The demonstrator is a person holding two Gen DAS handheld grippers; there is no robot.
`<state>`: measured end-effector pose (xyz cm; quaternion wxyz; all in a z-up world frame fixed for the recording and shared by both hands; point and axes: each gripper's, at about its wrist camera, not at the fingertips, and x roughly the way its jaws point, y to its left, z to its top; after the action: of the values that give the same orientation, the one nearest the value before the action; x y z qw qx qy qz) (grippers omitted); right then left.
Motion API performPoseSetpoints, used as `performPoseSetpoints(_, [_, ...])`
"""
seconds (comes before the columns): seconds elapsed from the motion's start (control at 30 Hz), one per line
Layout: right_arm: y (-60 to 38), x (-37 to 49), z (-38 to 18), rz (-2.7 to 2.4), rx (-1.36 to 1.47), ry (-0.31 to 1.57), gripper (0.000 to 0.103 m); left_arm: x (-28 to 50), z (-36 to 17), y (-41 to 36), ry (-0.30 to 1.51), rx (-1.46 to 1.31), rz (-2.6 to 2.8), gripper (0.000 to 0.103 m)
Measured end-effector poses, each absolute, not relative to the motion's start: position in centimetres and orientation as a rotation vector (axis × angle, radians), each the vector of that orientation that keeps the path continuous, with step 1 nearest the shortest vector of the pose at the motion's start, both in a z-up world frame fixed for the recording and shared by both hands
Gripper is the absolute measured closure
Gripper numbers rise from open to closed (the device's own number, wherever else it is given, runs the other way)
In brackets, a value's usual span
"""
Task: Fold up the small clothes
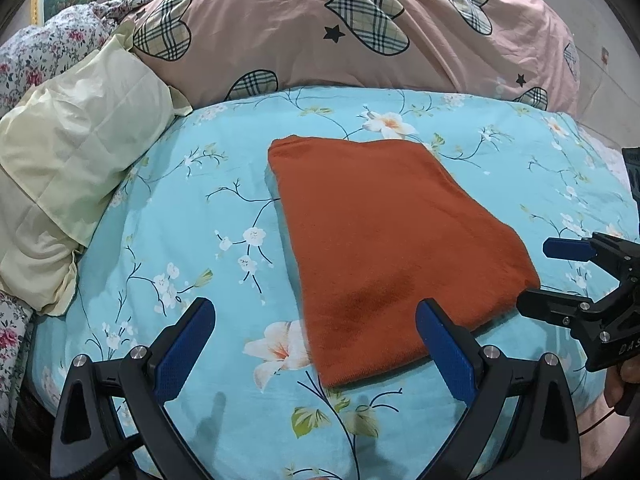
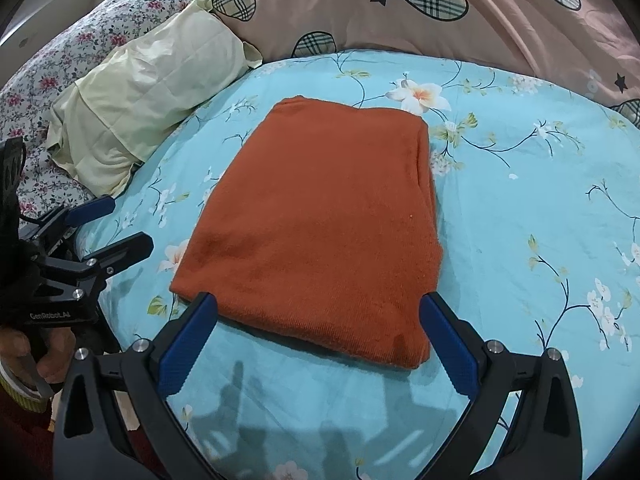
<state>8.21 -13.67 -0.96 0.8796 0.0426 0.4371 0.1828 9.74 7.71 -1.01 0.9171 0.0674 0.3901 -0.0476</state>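
We are holding both tongs spread wide and grasping nothing: the left tongs [image 1: 316, 344] are hovering off the near left corner, the right tongs [image 2: 318, 334] are straddling the near edge of the rust-orange knitted garment [image 2: 316, 224]. It is lying as a neat folded rectangle mid-bed on the turquoise floral bedsheet [image 2: 520, 208], seemingly finished, flat so it keeps its shape.

"GenRobot.AI" on left tool [image 2: 106, 232]

Turquoise floral bedsheet [image 1: 168, 216]; cream pillow [image 1: 80, 160], pink heart-print duvet [image 1: 280, 28] behind; bright overhead light.
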Motion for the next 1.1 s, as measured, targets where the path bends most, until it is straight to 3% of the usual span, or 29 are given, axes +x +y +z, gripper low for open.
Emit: performPoseSetpoints(1.1, [-13.3, 8.2, -0.5, 0.393, 0.089, 0.896, 0.002, 9.0, -1.0, 7.8, 0.799, 0.135, -0.102, 0.002])
